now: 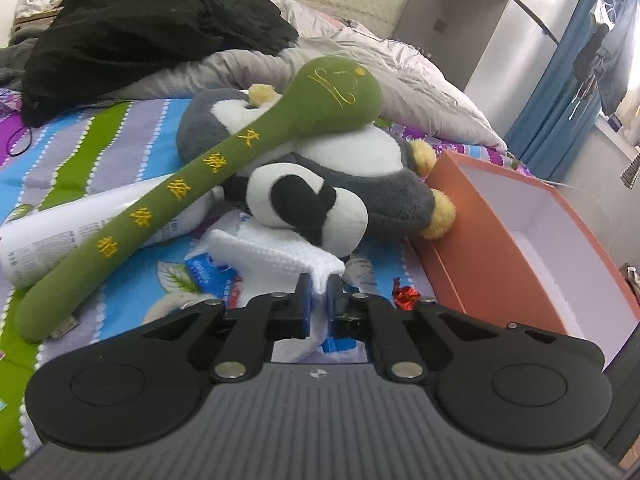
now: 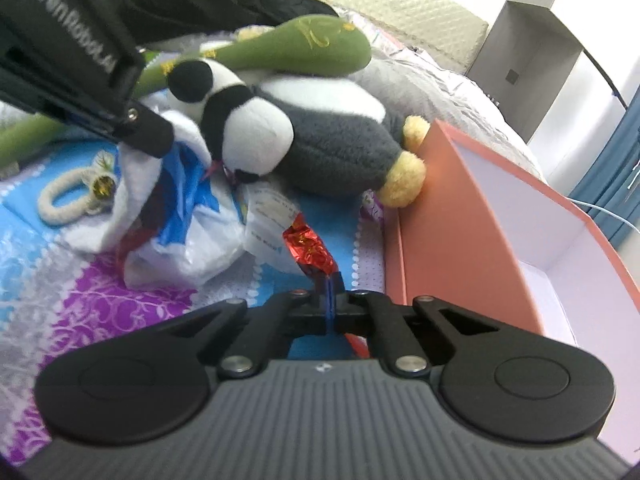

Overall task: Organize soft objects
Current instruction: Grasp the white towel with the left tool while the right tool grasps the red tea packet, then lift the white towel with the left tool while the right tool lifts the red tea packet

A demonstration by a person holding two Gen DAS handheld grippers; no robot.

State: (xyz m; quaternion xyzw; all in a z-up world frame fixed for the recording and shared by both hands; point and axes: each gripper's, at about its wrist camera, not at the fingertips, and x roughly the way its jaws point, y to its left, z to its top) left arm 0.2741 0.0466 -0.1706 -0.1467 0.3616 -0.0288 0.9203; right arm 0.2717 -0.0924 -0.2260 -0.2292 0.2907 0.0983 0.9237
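Observation:
My left gripper (image 1: 318, 286) is shut on a corner of a white knitted cloth (image 1: 272, 252) that lies on the bed. Just behind the cloth, a grey and white penguin plush (image 1: 340, 184) lies on its side, with a long green plush spoon (image 1: 240, 140) across it. In the right wrist view, my right gripper (image 2: 329, 285) is shut on the end of a red foil wrapper (image 2: 310, 248). The left gripper (image 2: 154, 136) shows at upper left there, its tip in the white cloth (image 2: 132, 184). The penguin (image 2: 332, 140) and green plush (image 2: 312, 48) lie beyond.
An open orange box (image 1: 500, 248) with a white inside stands at the right, against the penguin's feet. A white bottle (image 1: 80, 232), a blue-printed plastic bag (image 2: 188, 240) and a rope ring (image 2: 60, 200) lie on the patterned sheet (image 1: 132, 152). Black clothing (image 1: 140, 28) and a grey duvet (image 1: 400, 76) are piled behind.

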